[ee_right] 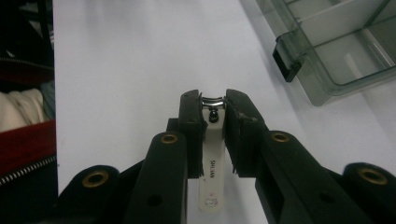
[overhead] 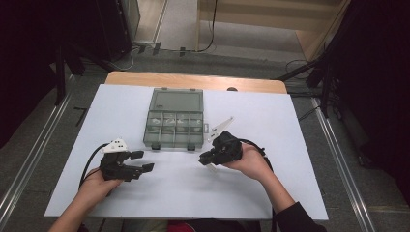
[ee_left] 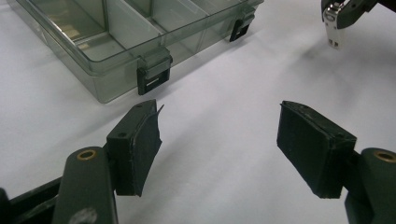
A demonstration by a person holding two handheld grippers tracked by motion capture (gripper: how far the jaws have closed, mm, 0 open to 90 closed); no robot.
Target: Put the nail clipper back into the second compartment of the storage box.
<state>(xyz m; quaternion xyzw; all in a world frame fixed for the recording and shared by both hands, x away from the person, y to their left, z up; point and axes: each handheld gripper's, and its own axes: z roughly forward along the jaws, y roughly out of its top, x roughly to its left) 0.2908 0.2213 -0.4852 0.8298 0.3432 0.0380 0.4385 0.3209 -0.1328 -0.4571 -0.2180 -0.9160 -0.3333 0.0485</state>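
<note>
Bench [overhead: 290, 193], white-topped, is carrying everything. Clear organiser box [overhead: 175, 118] is sitting at centre, lid standing open toward 12 o'clock, dark latches along its 6 o'clock wall. Left claw [overhead: 143, 161] is resting low at 7 o'clock from the box, jaws spread wide, gripping nothing; the left gripper view is showing bare bench between its pads [ee_left: 316, 148]. Right claw [overhead: 205, 158] is hovering at 5 o'clock from the box, jaws pinching a white nail clipper [ee_right: 212, 158] near its metal end, just beside the box's near corner.
</note>
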